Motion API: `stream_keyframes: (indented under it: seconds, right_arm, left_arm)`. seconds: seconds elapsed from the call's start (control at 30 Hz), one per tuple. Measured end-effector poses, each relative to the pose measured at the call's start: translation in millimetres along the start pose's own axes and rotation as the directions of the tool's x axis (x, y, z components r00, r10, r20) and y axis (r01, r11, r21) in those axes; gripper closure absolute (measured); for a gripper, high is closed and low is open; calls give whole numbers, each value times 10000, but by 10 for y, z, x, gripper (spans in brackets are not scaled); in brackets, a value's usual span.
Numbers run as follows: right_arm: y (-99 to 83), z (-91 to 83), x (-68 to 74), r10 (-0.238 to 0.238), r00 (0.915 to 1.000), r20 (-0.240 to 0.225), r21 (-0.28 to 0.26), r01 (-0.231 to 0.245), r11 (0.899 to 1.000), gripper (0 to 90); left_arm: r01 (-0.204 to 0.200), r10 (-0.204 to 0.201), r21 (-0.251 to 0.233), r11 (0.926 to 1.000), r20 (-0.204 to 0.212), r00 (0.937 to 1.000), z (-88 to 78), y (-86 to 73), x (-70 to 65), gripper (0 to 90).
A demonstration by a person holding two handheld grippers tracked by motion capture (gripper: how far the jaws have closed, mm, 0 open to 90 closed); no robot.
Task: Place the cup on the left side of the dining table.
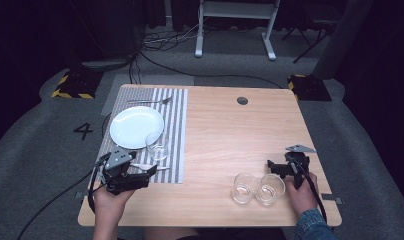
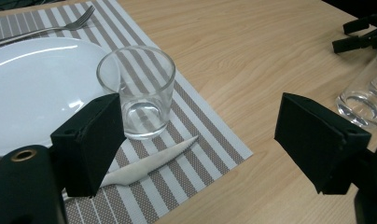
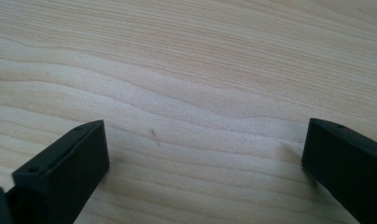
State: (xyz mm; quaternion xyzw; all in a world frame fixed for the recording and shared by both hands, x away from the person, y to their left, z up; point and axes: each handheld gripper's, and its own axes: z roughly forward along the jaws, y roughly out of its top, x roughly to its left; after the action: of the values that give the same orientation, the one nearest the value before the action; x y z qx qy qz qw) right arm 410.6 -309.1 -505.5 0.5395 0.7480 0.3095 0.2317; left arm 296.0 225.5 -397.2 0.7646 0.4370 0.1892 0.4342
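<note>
We have both tongs spread wide and holding nothing. Our left gripper hovers at the near edge of the striped placemat, its jaws standing on either side of open space, with the glass on the mat just beyond the left jaw and a white knife lying near it. That glass stands just beside the white plate, possibly touching its rim; we cannot tell. Our right gripper points down at bare table, just to the right of the two glasses near the front edge.

We judge the main risk on the left: closing in at an angle could nudge the glass against the plate or tip it over the knife. On the right, the two glasses stand touching, so a jaw pushed between them may knock one toward the near edge. Smooth glass could also slip if we pinch only the rim.
</note>
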Motion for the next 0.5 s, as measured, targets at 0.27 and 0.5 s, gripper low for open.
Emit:
stream_keyframes:
  seconds: [0.27,0.5]
  right_arm:
    - [0,0,2,-5,10000,-22,-2,5,10000,8]
    - [0,0,2,-4,10000,-25,0,4,10000,8]
  left_arm:
    - [232,-228,108,9997,-360,9991,-117,-143,14,157]
    - [440,-426,232,9988,-557,9975,-180,-252,37,160]
